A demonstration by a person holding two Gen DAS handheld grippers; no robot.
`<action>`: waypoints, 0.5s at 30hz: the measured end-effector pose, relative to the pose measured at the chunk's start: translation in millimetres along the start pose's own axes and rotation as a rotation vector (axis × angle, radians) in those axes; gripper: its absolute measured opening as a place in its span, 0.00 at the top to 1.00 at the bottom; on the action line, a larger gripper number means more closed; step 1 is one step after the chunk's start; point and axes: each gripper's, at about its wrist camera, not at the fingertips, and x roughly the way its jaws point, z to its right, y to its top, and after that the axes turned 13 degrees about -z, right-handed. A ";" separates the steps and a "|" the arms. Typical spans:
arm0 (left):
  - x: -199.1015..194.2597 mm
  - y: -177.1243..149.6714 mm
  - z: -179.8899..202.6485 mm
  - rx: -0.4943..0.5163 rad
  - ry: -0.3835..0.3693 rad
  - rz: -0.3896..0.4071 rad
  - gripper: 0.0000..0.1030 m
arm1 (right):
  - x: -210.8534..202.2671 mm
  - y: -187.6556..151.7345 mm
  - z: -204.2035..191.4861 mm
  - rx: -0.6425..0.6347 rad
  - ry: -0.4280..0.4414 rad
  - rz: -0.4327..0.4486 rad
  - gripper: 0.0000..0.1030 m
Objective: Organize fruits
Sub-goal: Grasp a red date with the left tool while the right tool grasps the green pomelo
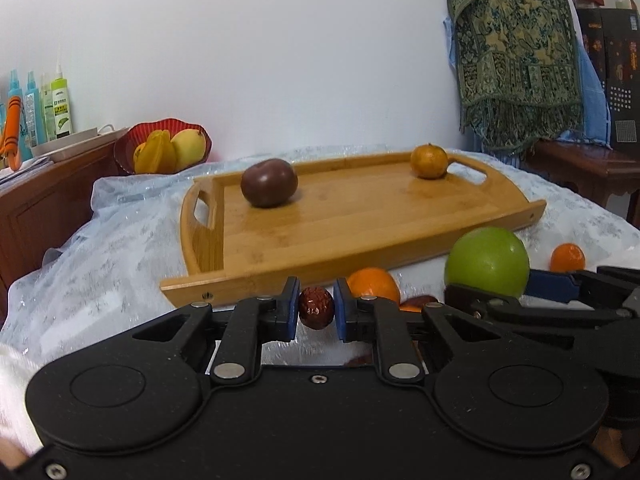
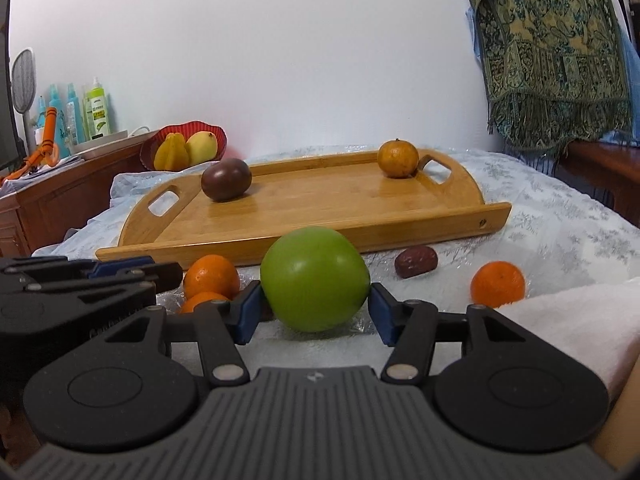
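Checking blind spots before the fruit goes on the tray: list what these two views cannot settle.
- Left wrist view: the orange and a dark red fruit beside it are half hidden behind the left gripper, which is shut on a red date.
- Right wrist view: the underside of the green apple is hidden by the right gripper, so whether it is off the tablecloth is unclear.
- Both views: bottle labels are too small to read.

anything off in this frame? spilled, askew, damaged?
Nothing spilled or damaged. The wooden tray lies flat with the dark purple fruit and a tangerine upright on it. Remaining fruit lies loose on the cloth, as expected mid-sort.
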 end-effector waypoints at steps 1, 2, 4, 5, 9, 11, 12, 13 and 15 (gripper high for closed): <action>0.1 1.6 -1.0 -0.003 0.001 0.003 0.84 | 0.7 0.7 0.5 0.001 -0.002 -0.004 0.43; 0.9 3.2 -3.0 -0.006 0.000 0.003 0.84 | 2.0 1.4 1.3 0.005 -0.001 -0.013 0.43; 2.7 5.3 -6.0 -0.021 -0.001 0.000 0.84 | 5.6 2.1 4.6 0.037 0.014 -0.032 0.43; 3.3 5.4 -7.5 -0.028 -0.002 -0.004 0.84 | 6.4 3.0 6.2 0.053 0.020 -0.030 0.42; 6.4 5.7 -11.6 -0.039 -0.004 -0.014 0.84 | 11.9 7.3 5.3 0.050 0.016 -0.025 0.42; 7.6 6.6 -12.4 -0.038 -0.003 -0.014 0.84 | 15.1 9.3 4.0 0.042 0.014 -0.025 0.39; 7.9 6.9 -12.5 -0.037 -0.003 -0.013 0.84 | 17.3 10.3 4.1 0.043 0.020 -0.031 0.37; 8.2 7.1 -12.7 -0.038 -0.003 -0.013 0.84 | 19.1 11.1 4.7 0.050 0.027 -0.037 0.37; 9.0 7.8 -13.1 -0.042 -0.005 -0.016 0.84 | 22.2 12.2 6.3 0.071 0.039 -0.044 0.36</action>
